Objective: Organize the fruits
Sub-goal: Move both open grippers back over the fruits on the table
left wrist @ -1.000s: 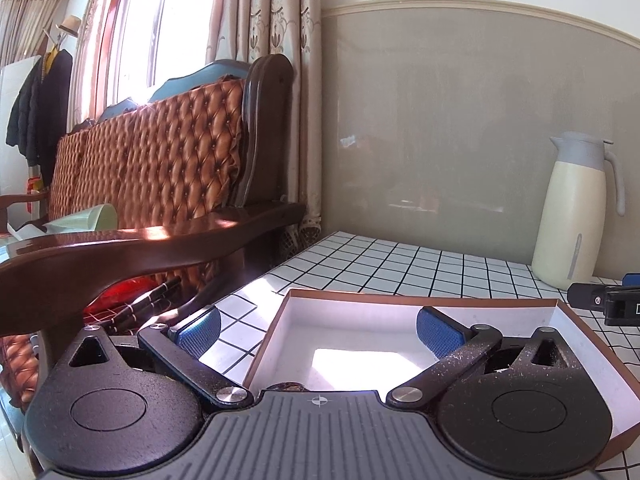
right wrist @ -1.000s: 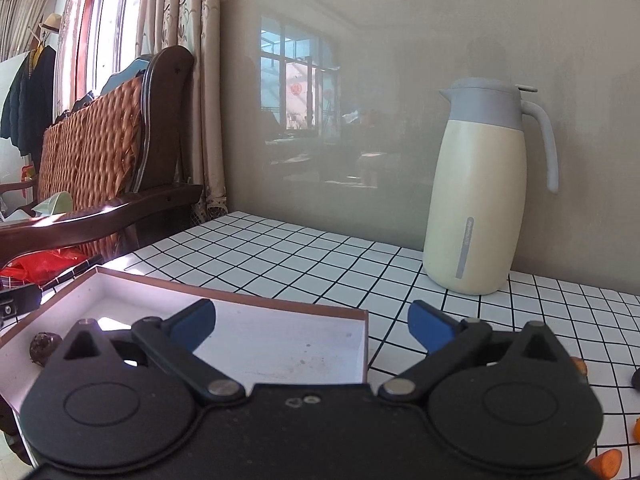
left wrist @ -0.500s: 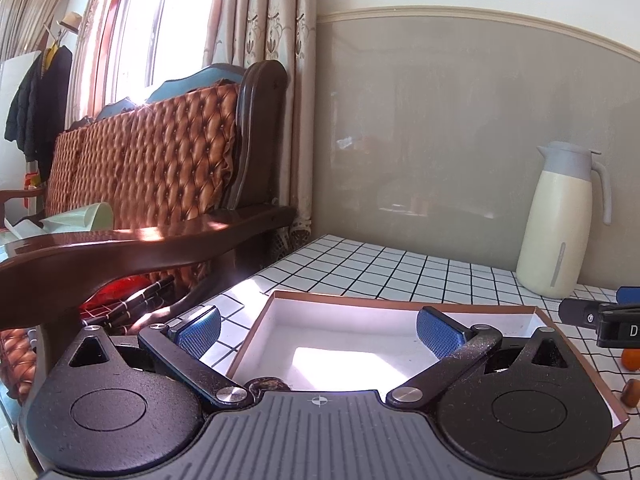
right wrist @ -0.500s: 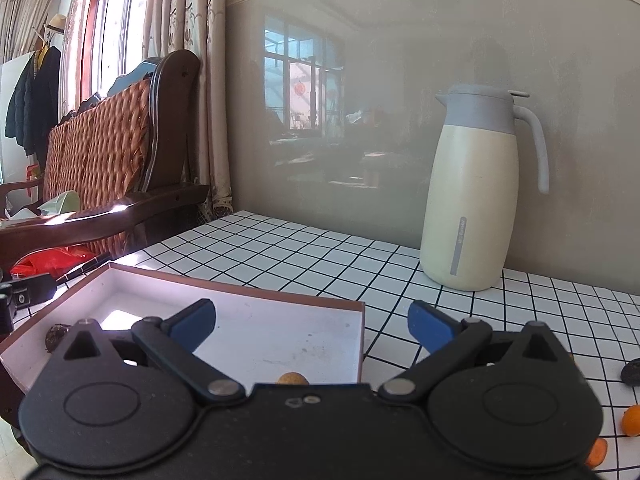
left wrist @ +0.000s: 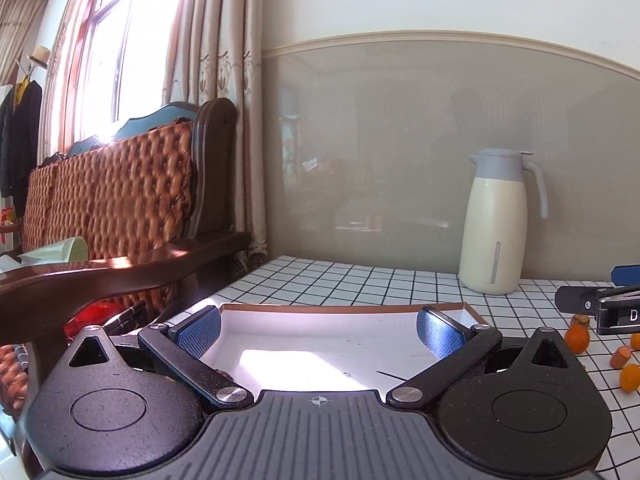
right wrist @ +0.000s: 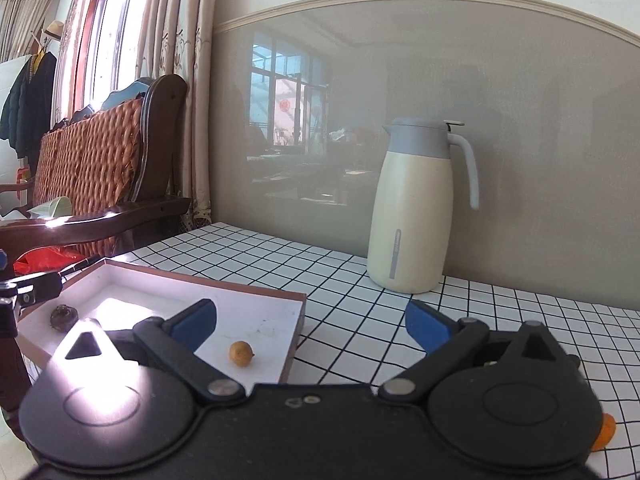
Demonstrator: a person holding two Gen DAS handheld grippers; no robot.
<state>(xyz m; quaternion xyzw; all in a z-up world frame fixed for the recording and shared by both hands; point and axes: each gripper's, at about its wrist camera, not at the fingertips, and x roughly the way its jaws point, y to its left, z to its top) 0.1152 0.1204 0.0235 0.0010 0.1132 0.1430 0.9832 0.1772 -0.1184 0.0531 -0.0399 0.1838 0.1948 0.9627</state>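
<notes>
A shallow white box with a brown rim (left wrist: 344, 309) (right wrist: 296, 322) lies on the checked table. In the right wrist view a small yellow fruit (right wrist: 241, 353) and a dark wrinkled fruit (right wrist: 63, 317) rest inside it. My left gripper (left wrist: 318, 330) hangs open over the box's near side, nothing between its blue pads. My right gripper (right wrist: 310, 322) is open and empty above the box's right edge. Several small orange fruits (left wrist: 578, 336) lie on the table right of the box, beside the right gripper's tip (left wrist: 596, 306). One orange fruit (right wrist: 602, 436) peeks past the right gripper's body.
A cream and grey thermos jug (left wrist: 498, 224) (right wrist: 416, 208) stands at the back by the grey wall. A dark wooden sofa with tufted orange cushions (left wrist: 120, 208) borders the table's left side. A red bag (right wrist: 40, 260) lies below its armrest.
Both grippers have pulled back and risen, so more of the box and table shows. The yellow fruit now lies in the box. Both stay open.
</notes>
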